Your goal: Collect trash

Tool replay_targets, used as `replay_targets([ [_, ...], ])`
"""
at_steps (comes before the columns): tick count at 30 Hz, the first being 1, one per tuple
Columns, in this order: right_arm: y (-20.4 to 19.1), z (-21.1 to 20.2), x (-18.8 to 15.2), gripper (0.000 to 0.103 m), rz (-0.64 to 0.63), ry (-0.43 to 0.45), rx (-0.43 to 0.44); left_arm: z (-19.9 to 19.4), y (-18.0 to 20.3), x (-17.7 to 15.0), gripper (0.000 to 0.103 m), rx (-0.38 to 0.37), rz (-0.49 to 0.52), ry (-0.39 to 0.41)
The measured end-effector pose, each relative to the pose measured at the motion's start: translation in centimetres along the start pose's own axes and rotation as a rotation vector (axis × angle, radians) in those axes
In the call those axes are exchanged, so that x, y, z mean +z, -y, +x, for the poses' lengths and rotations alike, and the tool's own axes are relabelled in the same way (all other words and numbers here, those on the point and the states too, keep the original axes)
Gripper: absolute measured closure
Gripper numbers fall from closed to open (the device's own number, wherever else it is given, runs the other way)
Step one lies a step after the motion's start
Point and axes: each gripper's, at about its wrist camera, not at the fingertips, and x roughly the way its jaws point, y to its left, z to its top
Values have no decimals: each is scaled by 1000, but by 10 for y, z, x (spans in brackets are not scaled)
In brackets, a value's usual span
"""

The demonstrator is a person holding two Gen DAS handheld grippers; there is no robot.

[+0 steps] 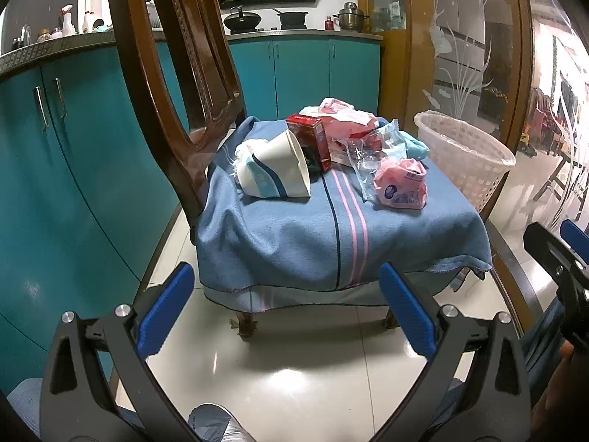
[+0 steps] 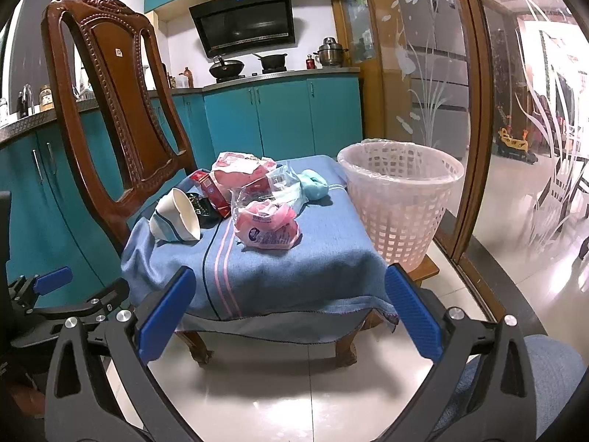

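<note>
Trash lies on a blue cloth (image 1: 294, 235) (image 2: 279, 269) over a wooden chair seat: a tipped paper cup (image 1: 276, 173) (image 2: 176, 217), a red box (image 1: 309, 140) (image 2: 211, 191), a crumpled pink wrapper (image 1: 401, 184) (image 2: 267, 230), clear plastic bags (image 1: 368, 151) (image 2: 279, 188) and a pale blue wad (image 1: 414, 145) (image 2: 313, 184). A white lattice bin (image 1: 467, 158) (image 2: 401, 199) with a liner stands right of the chair. My left gripper (image 1: 287, 309) is open and empty, short of the seat. My right gripper (image 2: 291, 313) is open and empty, also short of it.
The carved chair back (image 1: 176, 73) (image 2: 117, 103) rises at the left. Teal kitchen cabinets (image 1: 73, 169) (image 2: 279, 118) stand behind and left. A glass door with a wooden frame (image 1: 464, 55) (image 2: 475, 110) is at the right. The floor (image 1: 294, 368) is glossy tile.
</note>
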Motion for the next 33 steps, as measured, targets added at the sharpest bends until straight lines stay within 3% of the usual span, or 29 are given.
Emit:
replay_targets([
  [33,3,6,6,3,26,20,45,10,4,1,3,-8,7,-11],
])
